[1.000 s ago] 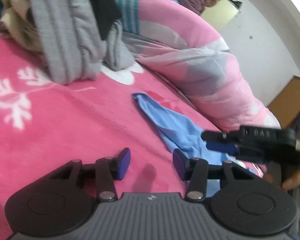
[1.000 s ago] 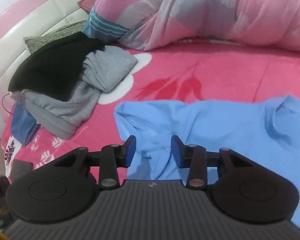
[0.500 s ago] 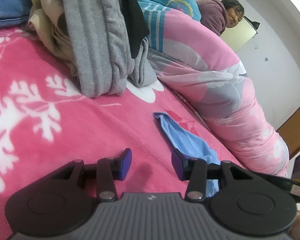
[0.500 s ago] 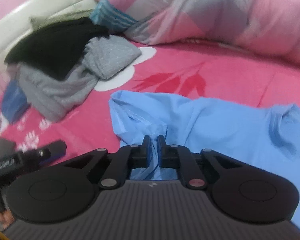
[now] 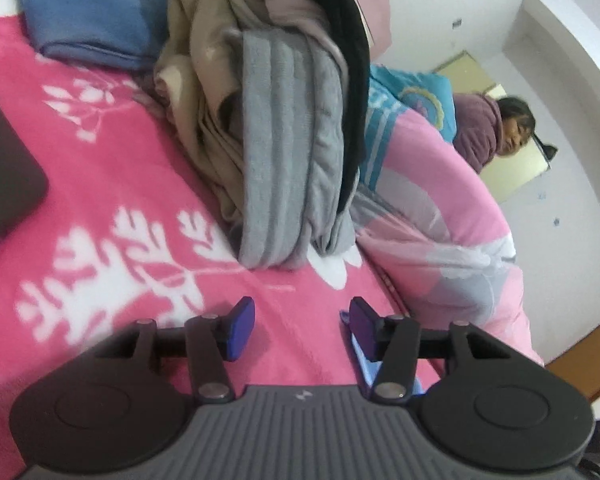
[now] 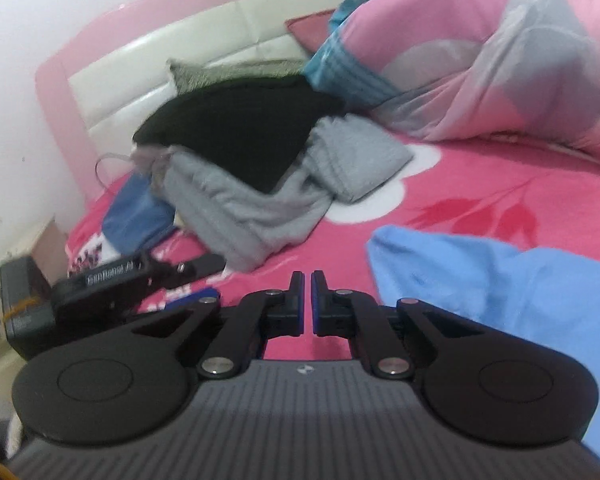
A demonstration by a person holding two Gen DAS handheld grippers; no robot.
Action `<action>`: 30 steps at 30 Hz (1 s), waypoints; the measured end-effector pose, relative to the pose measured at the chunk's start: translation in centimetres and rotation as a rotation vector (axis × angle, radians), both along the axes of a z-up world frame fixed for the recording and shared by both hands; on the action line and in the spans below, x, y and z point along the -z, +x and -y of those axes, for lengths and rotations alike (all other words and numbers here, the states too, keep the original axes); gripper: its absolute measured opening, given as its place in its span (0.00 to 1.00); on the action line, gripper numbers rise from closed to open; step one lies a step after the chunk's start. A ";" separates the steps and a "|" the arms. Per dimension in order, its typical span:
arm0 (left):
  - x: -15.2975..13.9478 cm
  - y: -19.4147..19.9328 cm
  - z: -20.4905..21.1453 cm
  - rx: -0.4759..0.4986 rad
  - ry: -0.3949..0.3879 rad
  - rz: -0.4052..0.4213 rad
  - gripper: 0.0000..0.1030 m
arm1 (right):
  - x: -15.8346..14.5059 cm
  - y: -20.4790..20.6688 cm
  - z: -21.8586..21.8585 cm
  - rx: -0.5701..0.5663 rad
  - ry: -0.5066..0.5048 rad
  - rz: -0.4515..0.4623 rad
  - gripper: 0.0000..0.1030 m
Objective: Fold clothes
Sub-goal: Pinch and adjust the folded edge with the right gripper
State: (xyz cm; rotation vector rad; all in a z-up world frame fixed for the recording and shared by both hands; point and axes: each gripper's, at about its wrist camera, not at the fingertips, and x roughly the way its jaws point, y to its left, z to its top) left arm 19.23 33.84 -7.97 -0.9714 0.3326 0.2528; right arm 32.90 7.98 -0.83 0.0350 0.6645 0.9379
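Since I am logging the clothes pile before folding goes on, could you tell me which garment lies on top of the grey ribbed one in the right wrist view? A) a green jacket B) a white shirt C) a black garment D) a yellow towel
C: in the right wrist view the black garment lies draped over the grey ribbed garment, near the headboard.

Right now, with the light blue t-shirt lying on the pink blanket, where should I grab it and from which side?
Probably its near corner edge: in the right wrist view the light blue t-shirt lies mostly flat, with that corner bunched up off the pink blanket. Come in low from the left, where the blanket is bare. The right gripper is shut on nothing and must open first.
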 end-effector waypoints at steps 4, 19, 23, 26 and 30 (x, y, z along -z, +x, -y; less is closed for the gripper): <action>-0.1 0.5 0.7 0.064 0.013 0.012 0.54 | 0.1 1.0 0.6 0.122 -0.032 0.044 0.07; 1.1 2.2 2.3 0.146 0.102 -0.076 0.47 | 3.8 2.2 1.5 0.145 -0.257 0.060 0.29; 1.0 2.1 1.9 0.135 0.084 -0.069 0.43 | 3.7 2.2 1.1 0.146 -0.290 0.065 0.05; 1.1 1.7 1.2 0.092 0.056 -0.064 0.39 | 2.4 1.7 1.7 0.158 -0.188 0.050 0.03; 0.8 1.2 0.6 0.010 0.071 -0.073 0.38 | -0.1 0.3 1.9 0.099 0.021 0.017 0.03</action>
